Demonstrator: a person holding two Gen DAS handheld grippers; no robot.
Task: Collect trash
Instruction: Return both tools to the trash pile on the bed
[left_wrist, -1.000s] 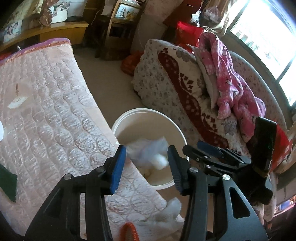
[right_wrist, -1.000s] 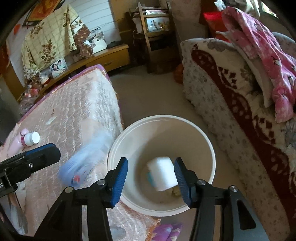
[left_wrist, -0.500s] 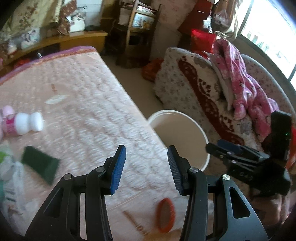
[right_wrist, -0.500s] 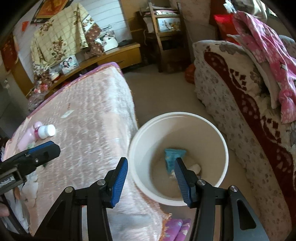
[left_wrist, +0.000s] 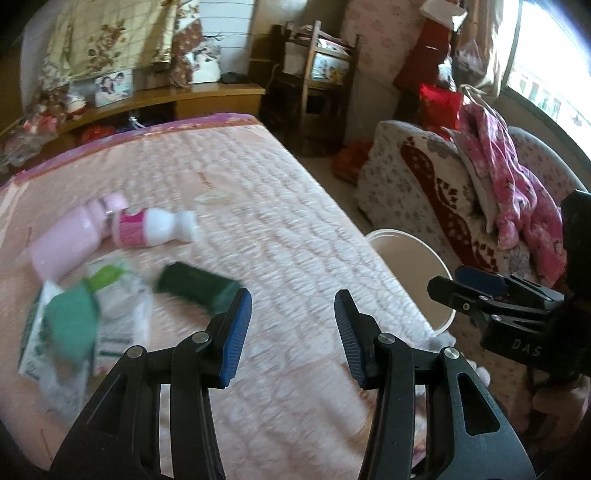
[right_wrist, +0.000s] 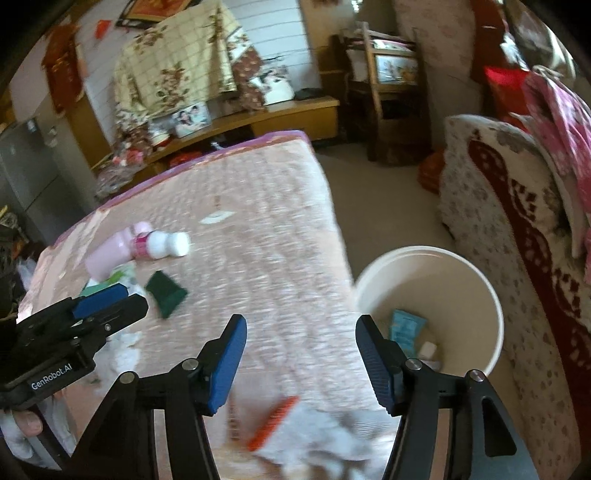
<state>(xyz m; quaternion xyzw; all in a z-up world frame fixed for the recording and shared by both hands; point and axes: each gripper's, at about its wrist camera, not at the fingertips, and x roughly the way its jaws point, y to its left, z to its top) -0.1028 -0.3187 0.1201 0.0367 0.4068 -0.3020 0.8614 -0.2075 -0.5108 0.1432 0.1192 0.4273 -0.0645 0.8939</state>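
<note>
A cream bucket (right_wrist: 476, 277) stands on the floor beside the bed; a teal packet (right_wrist: 406, 326) and white scraps lie inside. On the pink quilt (left_wrist: 258, 206) lie a pink-and-white bottle (left_wrist: 147, 227), a pale pink bottle (left_wrist: 66, 243), a dark green packet (left_wrist: 195, 284) and a pile of green-and-white wrappers (left_wrist: 85, 314). My left gripper (left_wrist: 293, 328) hangs open and empty over the quilt, right of the green packet. My right gripper (right_wrist: 299, 360) is empty, its jaws opening, above the bed edge left of the bucket (left_wrist: 410, 254).
An orange comb (right_wrist: 273, 421) and crumpled white tissue (right_wrist: 325, 439) lie at the near bed edge. A floral sofa (right_wrist: 517, 221) with pink clothes (left_wrist: 517, 184) flanks the bucket on the right. A wooden shelf (left_wrist: 207, 92) and chair (left_wrist: 321, 85) stand beyond the bed.
Both grippers swung left from above the bucket to over the quilt. The trash seen dropping now lies in the bucket. The bottles and green packet came into view. The right jaws widened.
</note>
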